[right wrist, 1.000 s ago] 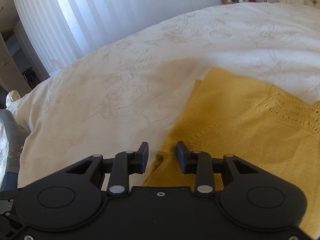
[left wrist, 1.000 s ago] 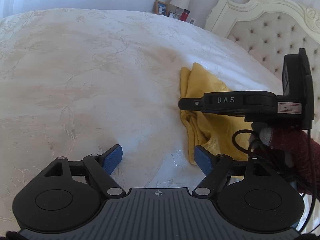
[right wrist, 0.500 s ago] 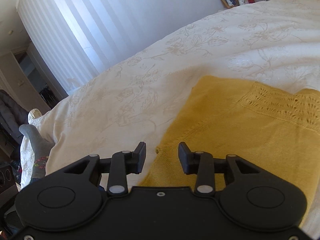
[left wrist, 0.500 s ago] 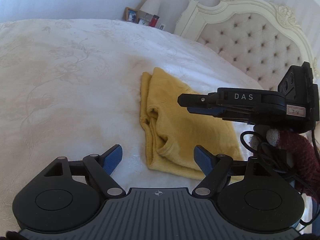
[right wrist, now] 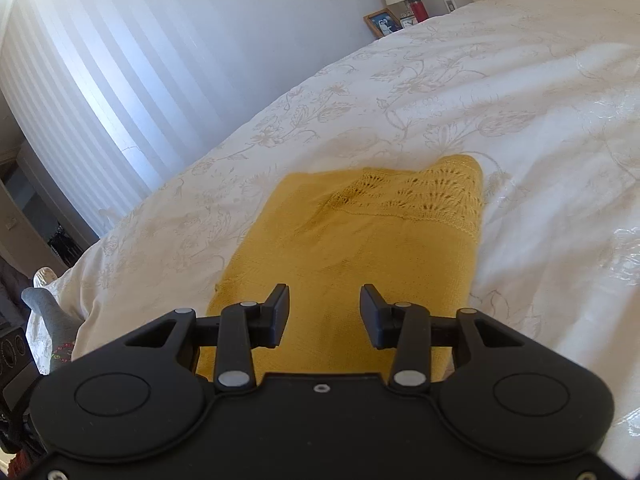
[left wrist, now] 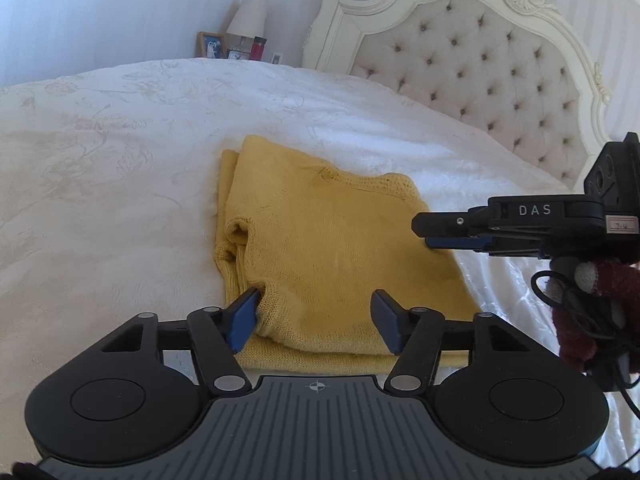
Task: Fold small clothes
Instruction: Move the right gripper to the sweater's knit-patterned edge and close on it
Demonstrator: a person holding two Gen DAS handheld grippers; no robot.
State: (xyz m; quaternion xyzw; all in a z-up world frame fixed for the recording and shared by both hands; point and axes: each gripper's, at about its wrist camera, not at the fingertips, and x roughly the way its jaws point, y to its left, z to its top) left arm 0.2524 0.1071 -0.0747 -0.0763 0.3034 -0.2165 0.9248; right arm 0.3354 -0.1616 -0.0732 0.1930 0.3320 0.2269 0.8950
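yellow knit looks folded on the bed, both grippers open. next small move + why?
Probably ease both grippers back. The yellow knit lies as a compact folded stack on the white bedspread; the left gripper and right gripper are both open, holding nothing. A loose sleeve roll on its edge may want tucking first.

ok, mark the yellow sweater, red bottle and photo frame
yellow sweater (left wrist: 332, 252), left wrist view, middle of knit.
red bottle (left wrist: 258, 49), left wrist view, body.
photo frame (left wrist: 211, 45), left wrist view, picture face.
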